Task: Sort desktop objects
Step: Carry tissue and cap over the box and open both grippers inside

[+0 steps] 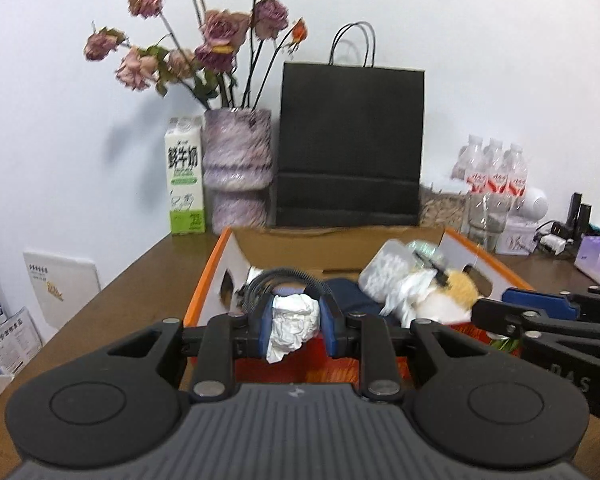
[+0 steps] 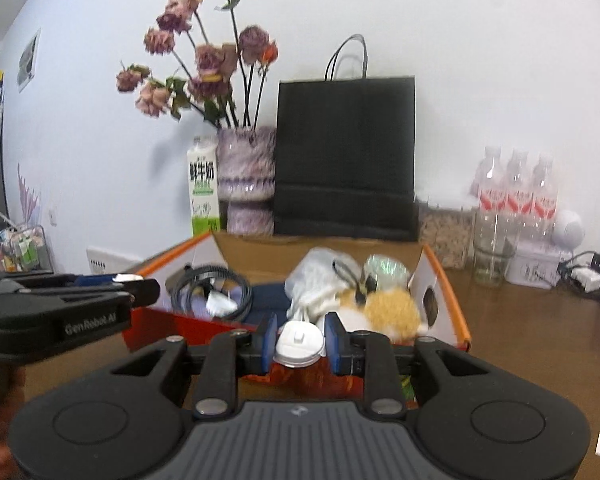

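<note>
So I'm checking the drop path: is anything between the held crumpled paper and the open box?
Nothing visible. The left gripper holds the crumpled paper before the orange box's near wall; its open top lies just beyond, already holding a cable.

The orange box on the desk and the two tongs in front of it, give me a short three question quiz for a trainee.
1. True or false: the left tongs are shut on a crumpled white tissue.
2. What do the right tongs hold? A) a white round cap-like object B) a milk carton C) a water bottle
3. Fill in: behind the orange box, between the vase and the water bottles, stands a black paper ____.

Key:
1. True.
2. A: the white round object sits between the pads.
3. Bag: the black paper bag stands against the wall.
</note>
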